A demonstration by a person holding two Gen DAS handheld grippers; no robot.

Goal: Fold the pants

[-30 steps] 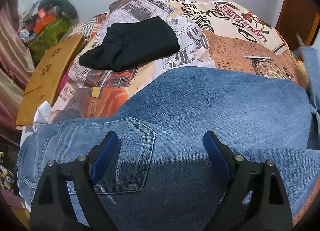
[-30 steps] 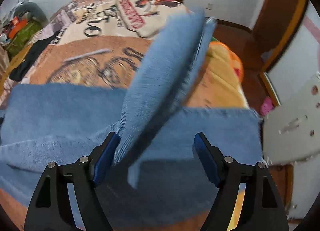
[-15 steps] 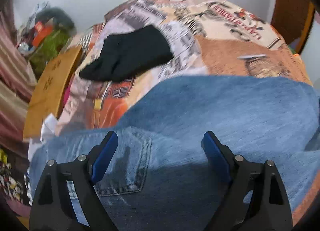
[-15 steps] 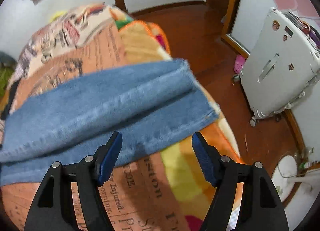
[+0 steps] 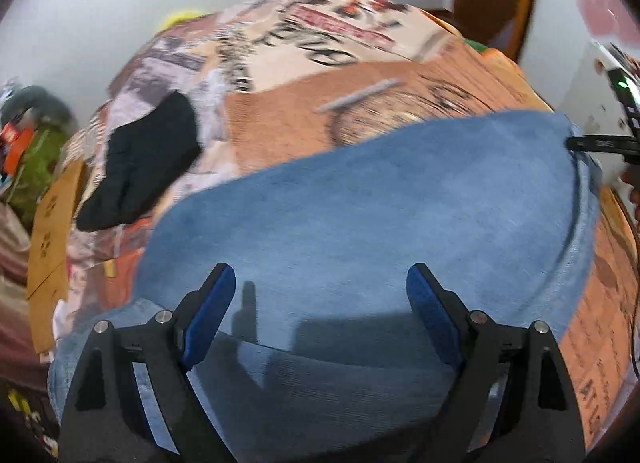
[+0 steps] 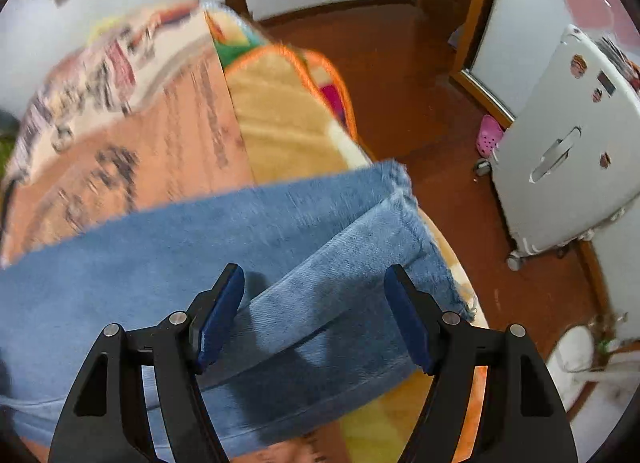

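Note:
Blue jeans (image 5: 380, 215) lie flat across the patterned bedspread (image 5: 304, 115), one leg laid over the other. My left gripper (image 5: 320, 269) hovers open over the upper part of the jeans, with nothing between its blue pads. In the right wrist view the two frayed hems (image 6: 416, 223) end near the bed's right edge, and the upper leg (image 6: 340, 287) lies slightly askew on the lower one. Over these leg ends my right gripper (image 6: 315, 269) stands open, its pads off the denim.
A black folded garment (image 5: 140, 171) rests on the bed beyond the jeans at the left. Brown cardboard (image 5: 52, 215) and clutter sit off the bed's left side. Right of the bed are wooden floor (image 6: 400, 75), a white wheeled cabinet (image 6: 568, 151) and a pink shoe (image 6: 490, 135).
The leg that hung lifted in front of my right gripper now lies flat on the other. Both views have swung right along the jeans; the back pocket has left the left wrist view.

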